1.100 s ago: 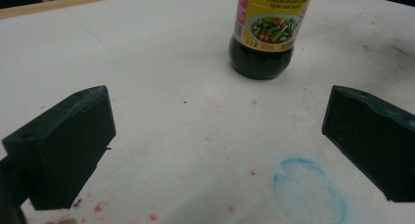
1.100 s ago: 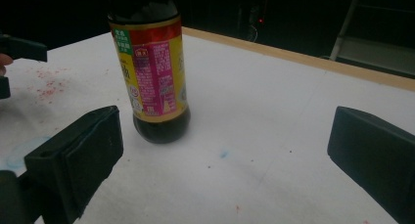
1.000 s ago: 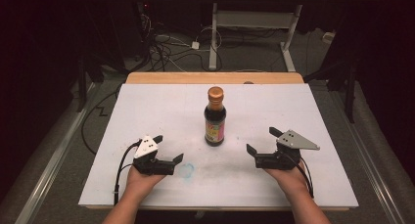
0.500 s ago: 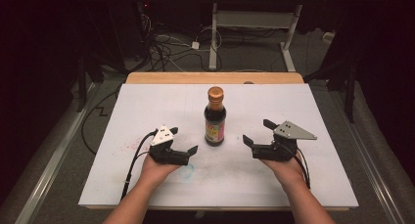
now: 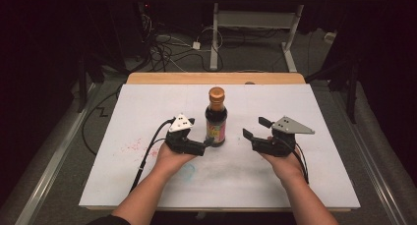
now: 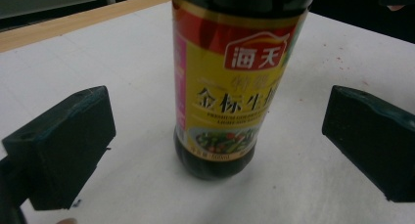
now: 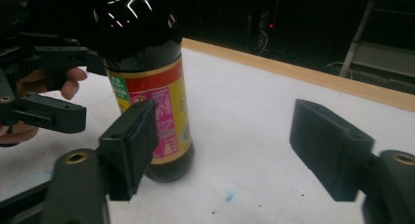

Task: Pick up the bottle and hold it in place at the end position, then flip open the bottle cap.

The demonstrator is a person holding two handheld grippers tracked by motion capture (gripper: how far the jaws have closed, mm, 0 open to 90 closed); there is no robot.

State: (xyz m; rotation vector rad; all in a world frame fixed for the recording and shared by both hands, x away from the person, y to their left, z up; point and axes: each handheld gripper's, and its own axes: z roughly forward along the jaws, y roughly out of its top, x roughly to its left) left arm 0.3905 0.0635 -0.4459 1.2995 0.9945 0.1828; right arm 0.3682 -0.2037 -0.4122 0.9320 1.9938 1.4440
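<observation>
The full soy sauce bottle [image 5: 216, 118] stands upright mid-bench [image 5: 319, 176] between both spread tongs, left [image 5: 206, 145] and right [image 5: 255, 128]; likely heavy, slick glass, best pinched around its labelled body.

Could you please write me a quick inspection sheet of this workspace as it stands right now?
Surface: white board on a wooden table, with faint red and blue stains near the left gripper.
Job's things: one dark sauce bottle, upright, cap on, yellow and red label.
Clutter: nothing seen on the board.
Grippers: left gripper open, jaws either side of the bottle's base, not touching it; right gripper open, beside the bottle, apart from it.
Cables: a black cable trails from the left gripper across the board; loose cables lie on the floor behind.
Surroundings: dark room, metal desk legs beyond the table.
</observation>
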